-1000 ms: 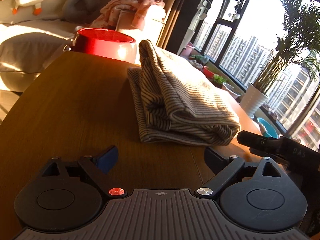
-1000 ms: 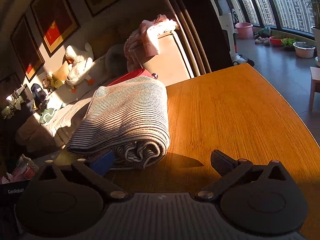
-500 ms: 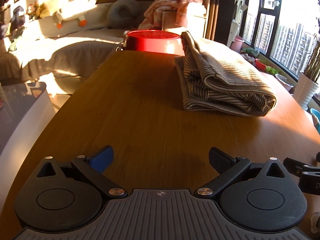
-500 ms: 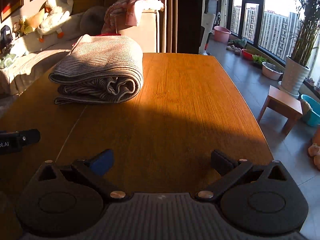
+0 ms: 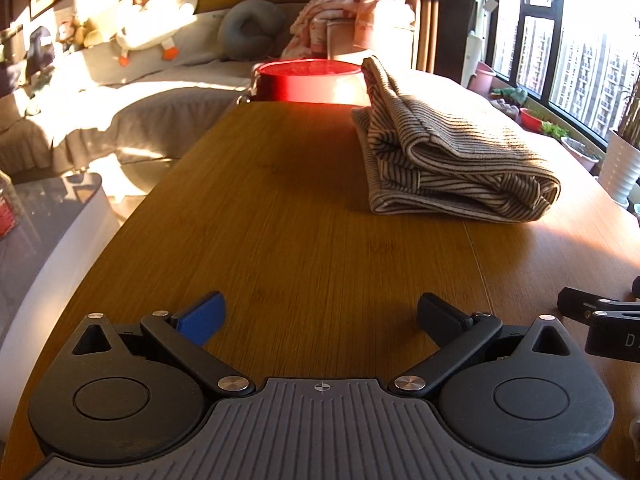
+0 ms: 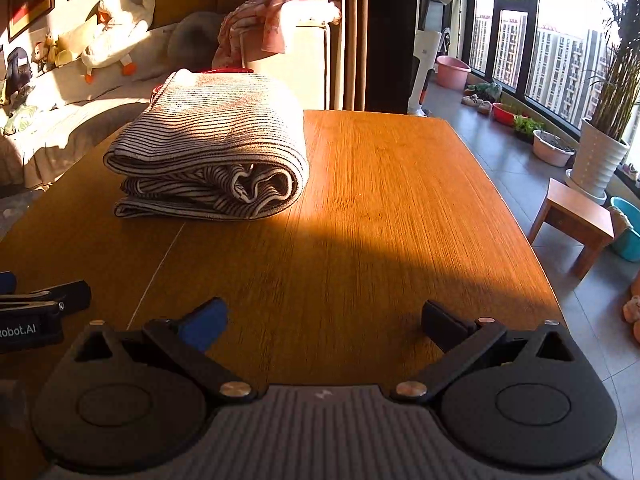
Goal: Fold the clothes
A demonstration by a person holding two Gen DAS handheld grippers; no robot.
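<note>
A striped garment lies folded in a thick bundle on the wooden table, at the far right in the left wrist view. In the right wrist view the same garment lies at the far left of the table. My left gripper is open and empty, low over the near end of the table, well short of the garment. My right gripper is open and empty too, near the front edge. Each gripper shows at the edge of the other's view.
A red tub stands just beyond the table's far end, behind the garment. A sofa with plush toys and a pile of pink clothes lie beyond. A small wooden stool, plant pots and basins stand on the floor at the right.
Both grippers have drawn back from the folded garment toward the near end of the table. The garment has stayed in place, and both stay open and empty.
</note>
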